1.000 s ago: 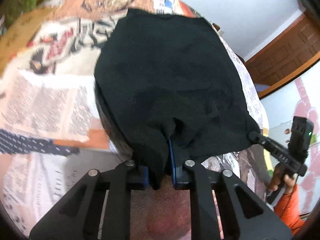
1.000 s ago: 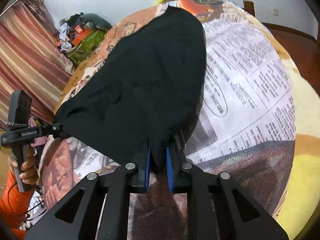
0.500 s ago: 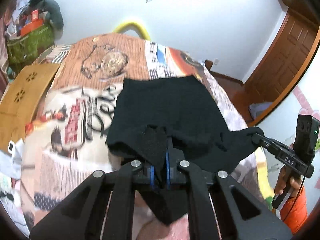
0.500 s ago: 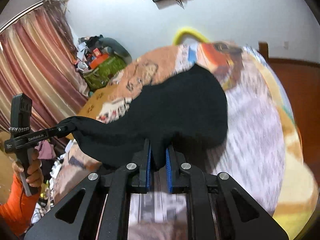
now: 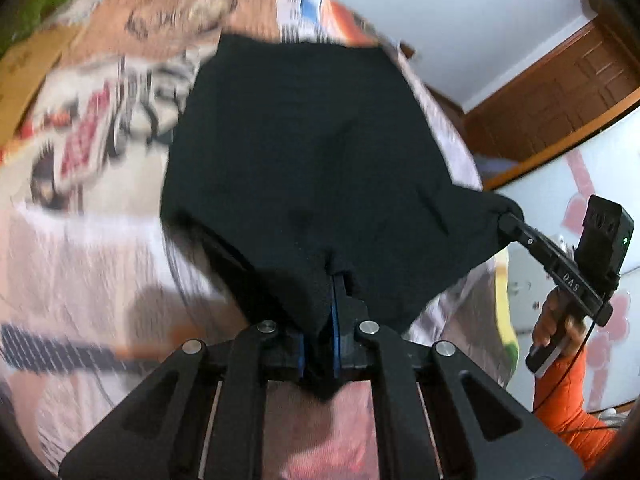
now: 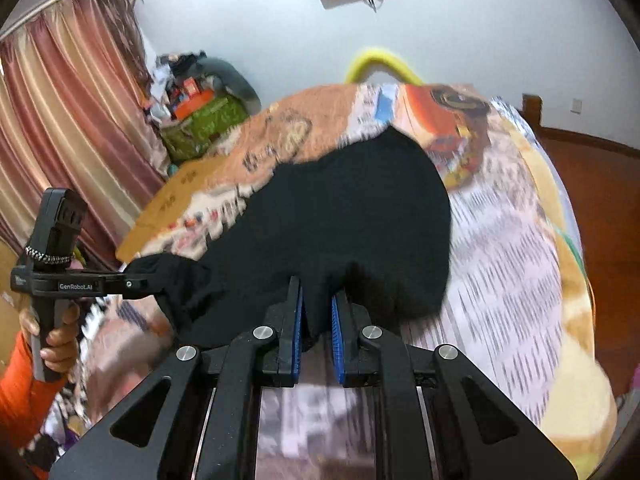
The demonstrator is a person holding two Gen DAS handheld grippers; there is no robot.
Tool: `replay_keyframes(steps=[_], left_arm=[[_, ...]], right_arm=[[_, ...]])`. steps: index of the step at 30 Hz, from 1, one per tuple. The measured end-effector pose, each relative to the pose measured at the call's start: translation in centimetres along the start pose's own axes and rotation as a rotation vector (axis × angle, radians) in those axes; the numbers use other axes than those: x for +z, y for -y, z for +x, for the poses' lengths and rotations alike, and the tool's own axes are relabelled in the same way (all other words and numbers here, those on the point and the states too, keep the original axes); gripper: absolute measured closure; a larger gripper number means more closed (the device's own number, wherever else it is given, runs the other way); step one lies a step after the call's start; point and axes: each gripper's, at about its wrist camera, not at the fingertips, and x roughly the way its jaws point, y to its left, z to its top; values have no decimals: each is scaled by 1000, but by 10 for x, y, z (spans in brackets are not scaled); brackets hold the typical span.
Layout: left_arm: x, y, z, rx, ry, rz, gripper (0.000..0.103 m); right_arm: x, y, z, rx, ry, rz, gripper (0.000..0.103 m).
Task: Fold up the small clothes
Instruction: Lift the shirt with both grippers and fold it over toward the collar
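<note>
**Ana:** While both corners are pinched, where does the black garment (image 5: 304,152) sit?

**Ben:** Its far part lies on the printed bedspread (image 5: 92,236); the near edge hangs in the air between the two tools. The left gripper (image 5: 319,344) is clenched on a bunch of the near hem, cloth wedged between its blue pads. The right gripper (image 6: 316,328) is likewise clamped on its own bunch of the hem.

**Ana:** What has changed in the last second?

**Ben:** A second ago the cloth lay mostly flat, with only its near edge nipped. Since then the left jaws have tightened fully on the fabric, and both hands have lifted the near edge off the bed. In the right wrist view the wall and curtain (image 6: 76,120) now show above the bed, where before the bedspread filled the frame.

**Ana:** And for the fold?

**Ben:** Judging by that, the grasp is secure and the first fold is beginning: the raised edge looks ready to be carried over toward the far side. The risk is uneven travel, which would skew the crease.

**Ana:** Any slack?

**Ben:** The hem between the tools looks fairly taut, though blur hides the finer wrinkles.
</note>
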Motion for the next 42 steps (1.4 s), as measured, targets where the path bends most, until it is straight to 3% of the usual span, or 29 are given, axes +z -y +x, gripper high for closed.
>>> replay_keyframes(steps=[5, 8, 10, 13, 14, 19, 24, 29, 34, 42], left_arm=[[-30, -11, 8, -10, -43, -60, 93], [-40, -18, 8, -25, -50, -110, 83], [-45, -19, 7, -29, -45, -127, 62], [-52, -19, 6, -77, -39, -157, 43], [-52, -16, 8, -76, -38, -158, 43], [-42, 2, 21, -23, -34, -97, 45], [-38, 13, 25, 33, 1, -36, 86], [-35, 23, 7, 129, 76, 65, 88], [-7, 34, -26, 171, 178, 115, 89], [83, 35, -59, 200, 294, 138, 90]], right_arm=[[-38, 10, -4, -5, -76, 54, 92], [-50, 13, -2, -6, -101, 79, 92], [-54, 14, -1, -1, -109, 97, 91], [-55, 12, 0, -10, -108, 99, 88], [-55, 11, 0, -12, -108, 97, 88], [-59, 12, 7, -17, -119, 103, 88], [-65, 13, 9, -12, -110, 115, 91], [-58, 8, 0, 14, -66, 98, 92], [-32, -5, -10, 22, 5, 36, 93], [51, -15, -11, 31, 130, -27, 93]])
